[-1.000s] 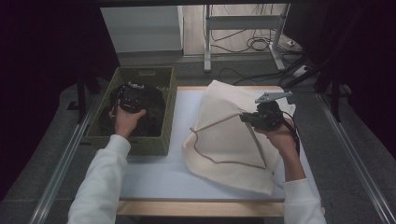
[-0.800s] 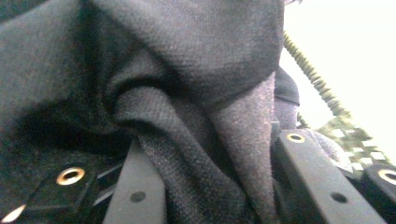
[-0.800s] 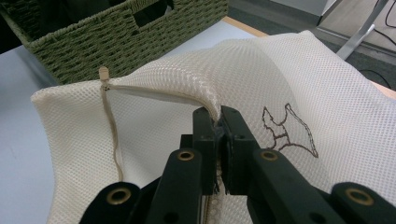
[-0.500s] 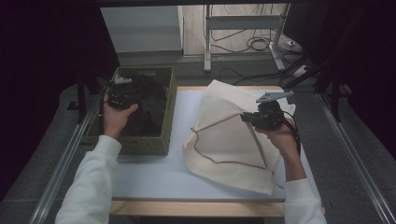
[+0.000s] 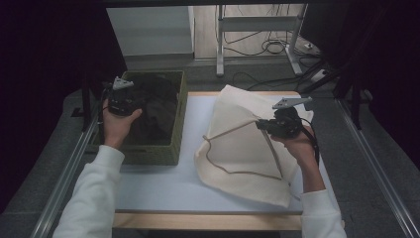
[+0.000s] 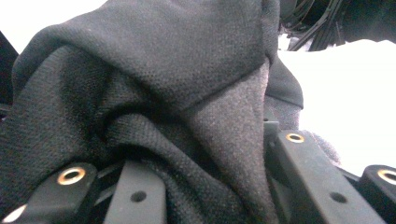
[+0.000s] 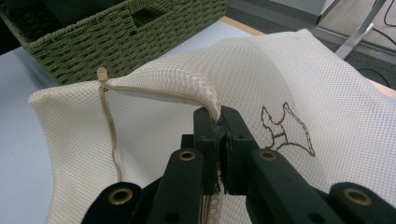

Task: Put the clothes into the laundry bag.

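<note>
Your left hand-held gripper [image 5: 124, 96] sits over the 9 o'clock side of the green woven rectangular basket [image 5: 163, 151], which stands at approx. 9 o'clock on the pale blue-white tabletop [image 5: 163, 186]. In the left gripper view its jaws are clamped on a bunched fold of black knit fabric [image 6: 177, 93], w/ the cloth packed between them and spilling over both. In the high view the rest of that dark fabric [image 5: 156, 106] hangs down into the basket, so the piece is partly lifted and partly inside.

Your left hand [image 5: 118, 126] is at the basket's 9 o'clock rim, white sleeve [image 5: 94, 198] running down toward 6 o'clock.

Next, near 3 o'clock on the tabletop, lies the cream mesh drawstring laundry bag [image 5: 242, 148], just beside the basket but not touching it in the high view. Its beige cord [image 7: 109, 121] ends in a small knot near the bag's edge, and a brown outline print [image 7: 285, 128] marks the mesh.

Your right hand-held gripper [image 5: 262, 125] is at the bag's 3 o'clock side. In the right gripper view [image 7: 219, 121] its jaws are pinched tight on the bag's hemmed mouth edge, holding it raised off the lower layer so the rim arches up. Your right hand [image 5: 297, 144] sits behind it, toward the 3 o'clock edge of the tabletop.
</note>
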Demonstrator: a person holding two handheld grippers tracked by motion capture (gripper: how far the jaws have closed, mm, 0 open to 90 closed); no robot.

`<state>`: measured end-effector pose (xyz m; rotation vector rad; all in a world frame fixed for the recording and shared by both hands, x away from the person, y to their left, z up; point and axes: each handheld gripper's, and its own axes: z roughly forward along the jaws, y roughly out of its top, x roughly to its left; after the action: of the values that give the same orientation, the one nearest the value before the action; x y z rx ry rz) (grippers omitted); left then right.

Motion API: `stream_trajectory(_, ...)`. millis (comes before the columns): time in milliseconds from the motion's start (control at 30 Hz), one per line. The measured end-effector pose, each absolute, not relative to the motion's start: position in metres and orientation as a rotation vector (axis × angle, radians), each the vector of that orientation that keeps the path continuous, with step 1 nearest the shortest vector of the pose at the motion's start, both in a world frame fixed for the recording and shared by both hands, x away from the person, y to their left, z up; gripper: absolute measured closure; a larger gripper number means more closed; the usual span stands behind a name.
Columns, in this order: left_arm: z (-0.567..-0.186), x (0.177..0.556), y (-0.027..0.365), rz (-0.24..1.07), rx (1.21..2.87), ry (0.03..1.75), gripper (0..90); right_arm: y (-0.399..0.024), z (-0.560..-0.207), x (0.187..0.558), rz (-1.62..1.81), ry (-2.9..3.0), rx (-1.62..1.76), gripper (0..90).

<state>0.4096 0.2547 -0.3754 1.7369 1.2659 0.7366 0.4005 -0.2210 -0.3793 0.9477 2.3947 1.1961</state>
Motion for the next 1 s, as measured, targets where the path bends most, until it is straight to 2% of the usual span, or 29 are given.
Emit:
stream_trajectory(600,-0.337,0.380,0.262,0.782,1.625,1.174,67.0,-0.221,-0.379,0.400,1.195,2.391,0.951,86.1)
stream_trajectory(1000,-0.320,0.363,0.256,0.810,1.609,1.108,67.0,-0.222,-0.379,0.400,1.192,2.391,0.947,86.1)
